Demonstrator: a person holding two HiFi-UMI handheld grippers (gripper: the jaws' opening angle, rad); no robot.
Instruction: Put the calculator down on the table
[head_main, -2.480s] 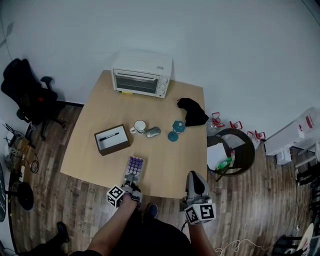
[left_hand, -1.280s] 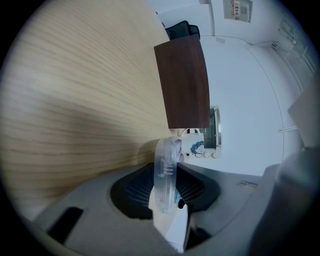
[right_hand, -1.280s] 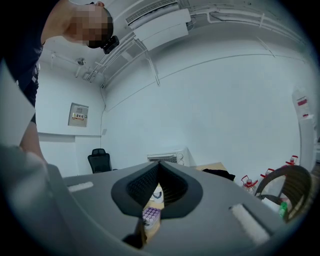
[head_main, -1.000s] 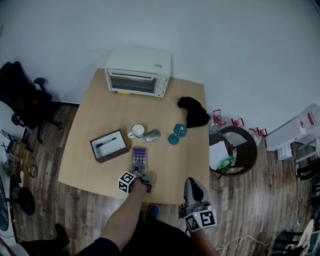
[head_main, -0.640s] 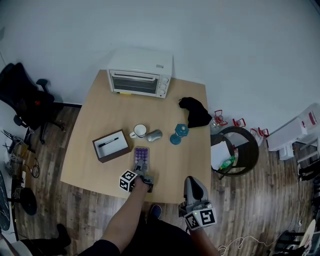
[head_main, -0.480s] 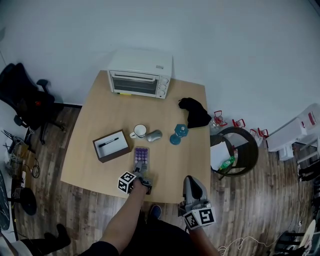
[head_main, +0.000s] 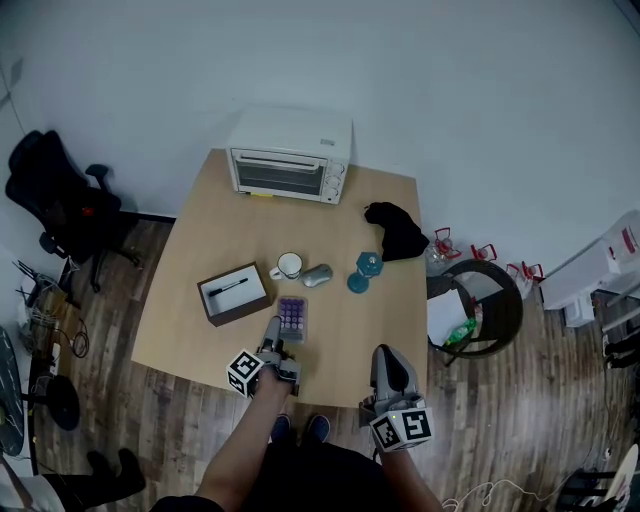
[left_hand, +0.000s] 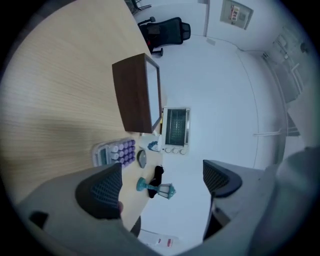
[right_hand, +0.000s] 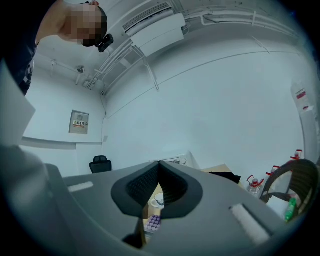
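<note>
A white toaster oven (head_main: 289, 157) stands against the wall (head_main: 450, 80). A mug (head_main: 289, 265) and a grey mouse (head_main: 318, 276) sit near a brown box (head_main: 235, 293).

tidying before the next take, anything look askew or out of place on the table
Only the crumpled black cloth at the table's right edge looks untidy. The calculator lies flat, and nothing looks spilled or tipped.

Plain white wall (head_main: 480, 80) all along the back. Dark wood-plank floor (head_main: 130, 420). Light wooden table (head_main: 188, 285), far edge close to the wall. Black office chair (head_main: 55, 195) off its left corner. Dark round chair (head_main: 510, 310) near its right edge. Air conditioner (right_hand: 160, 31) mounted high up.
</note>
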